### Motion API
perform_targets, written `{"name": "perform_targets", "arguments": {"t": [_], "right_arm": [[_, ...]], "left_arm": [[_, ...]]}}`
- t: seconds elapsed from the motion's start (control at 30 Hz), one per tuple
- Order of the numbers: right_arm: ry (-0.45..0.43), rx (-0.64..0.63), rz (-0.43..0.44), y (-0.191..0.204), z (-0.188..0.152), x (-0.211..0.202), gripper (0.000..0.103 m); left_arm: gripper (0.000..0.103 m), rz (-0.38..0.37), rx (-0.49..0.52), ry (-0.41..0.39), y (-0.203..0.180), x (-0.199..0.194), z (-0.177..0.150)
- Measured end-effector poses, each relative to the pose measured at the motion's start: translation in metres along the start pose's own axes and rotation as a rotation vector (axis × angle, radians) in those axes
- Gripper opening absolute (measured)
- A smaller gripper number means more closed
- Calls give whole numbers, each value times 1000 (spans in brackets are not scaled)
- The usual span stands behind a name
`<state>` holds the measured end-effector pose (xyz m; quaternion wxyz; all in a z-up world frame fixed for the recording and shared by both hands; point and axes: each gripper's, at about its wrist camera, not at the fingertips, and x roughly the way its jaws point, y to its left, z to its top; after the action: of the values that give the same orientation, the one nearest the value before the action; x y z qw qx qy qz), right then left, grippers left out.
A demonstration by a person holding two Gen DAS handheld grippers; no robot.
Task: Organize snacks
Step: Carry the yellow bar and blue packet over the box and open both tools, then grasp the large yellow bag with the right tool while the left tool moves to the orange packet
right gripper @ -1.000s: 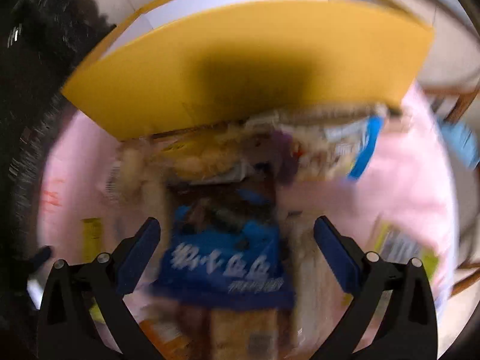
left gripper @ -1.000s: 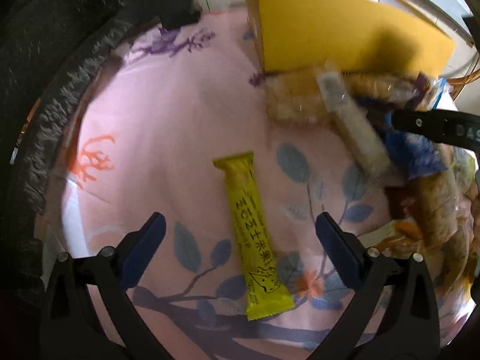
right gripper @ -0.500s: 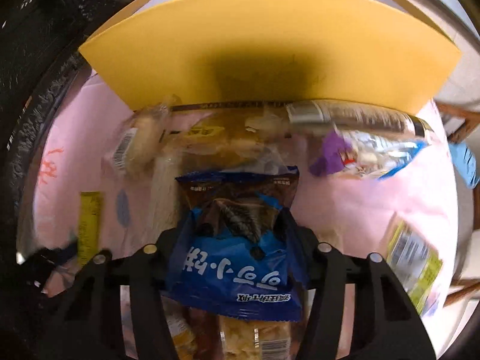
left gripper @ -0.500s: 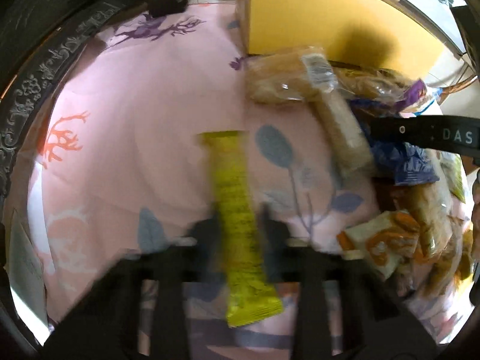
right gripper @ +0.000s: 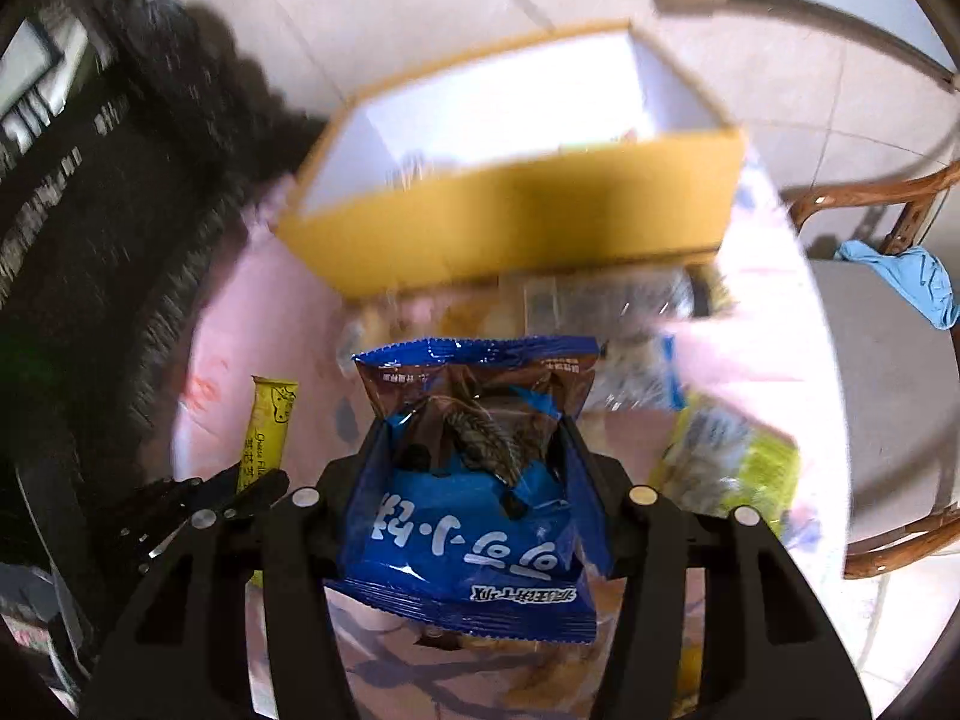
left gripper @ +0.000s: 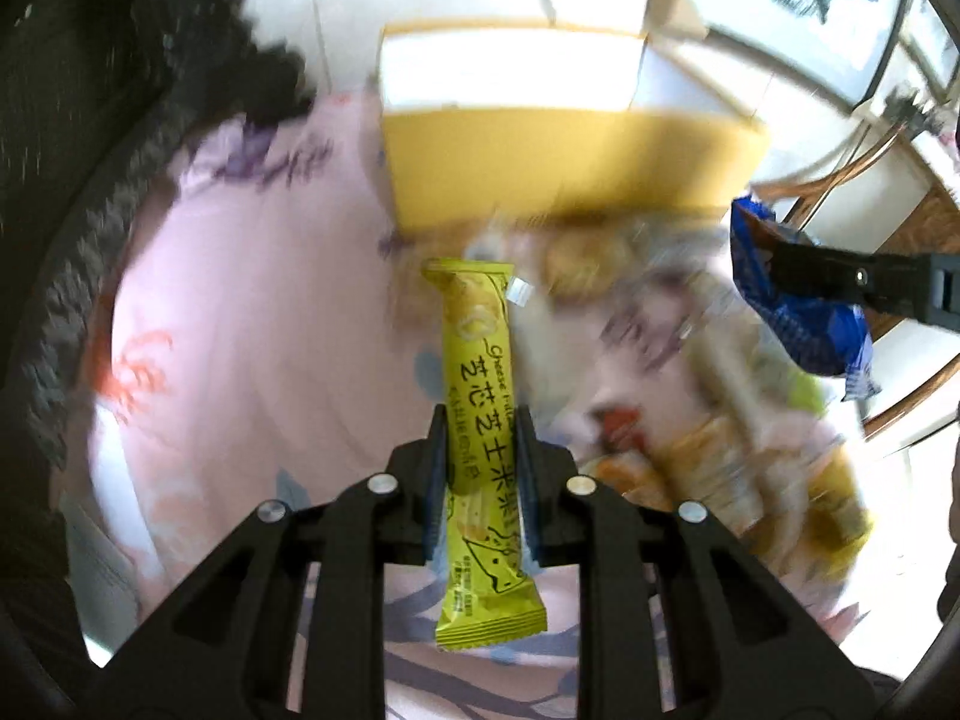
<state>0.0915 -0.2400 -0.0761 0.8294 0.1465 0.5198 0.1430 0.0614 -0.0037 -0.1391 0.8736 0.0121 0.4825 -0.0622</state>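
Carrying two snacks toward the open yellow box point(right gripper: 510, 222) appears to be the step in hand, judged from both packets being held clear of the pink floral cloth point(left gripper: 252, 312) on the table. The left gripper point(left gripper: 478, 468) is closed nearly fully on a slim, stiff yellow cheese bar point(left gripper: 483, 420), pinched across its middle. The right gripper point(right gripper: 474, 480) is clamped at a moderate width on a puffy, glossy blue packet point(right gripper: 468, 516), its crinkled film bulging between the jaws. Next, both packets need to be lifted over the box's cardboard wall and released into its white interior. Further wrapped snacks point(left gripper: 708, 432) are left heaped before the box, blurred.
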Motion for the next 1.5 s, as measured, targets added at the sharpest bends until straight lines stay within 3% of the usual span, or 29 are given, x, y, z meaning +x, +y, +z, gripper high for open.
{"name": "perform_targets", "arguments": {"t": [0.13,0.4,0.5,0.63,0.77,1.03,1.07,1.1,1.13,1.17,1.33,1.4,1.5], "right_arm": [[-112,-35,-15,8,35,-41,55],[-277,-113,-21,23,133,-100,55],[-290,-114,9,21,166,-103,56],[-265,-121,2,25,207,-87,56],[-239,-127,-11,22,225,-63,55],[-146,-71,-46,-1,243,-6,56],[-139,-82,-52,-4,246,2,57],[-133,-94,-70,-5,248,7,60],[-125,-104,-130,-6,249,13,85],[-134,-108,-183,-8,248,15,102],[-100,-201,-165,-12,221,14,102],[-95,-260,-158,-14,202,9,102],[-98,-394,-191,-21,148,2,102]], "left_arm": [[20,0,26,-72,-4,-28,43],[20,18,-20,-185,4,-74,164],[20,24,-18,-217,7,-88,212],[20,12,-13,-165,9,-73,259],[20,55,25,-125,4,-47,281],[21,29,26,-46,0,10,301],[44,41,17,-48,1,16,305],[101,46,6,-45,3,21,306],[100,63,-14,-47,5,23,306],[101,80,-40,-66,9,23,302],[101,148,16,-37,16,23,276],[101,189,81,-42,17,19,253],[101,206,159,-42,19,14,200]]}}
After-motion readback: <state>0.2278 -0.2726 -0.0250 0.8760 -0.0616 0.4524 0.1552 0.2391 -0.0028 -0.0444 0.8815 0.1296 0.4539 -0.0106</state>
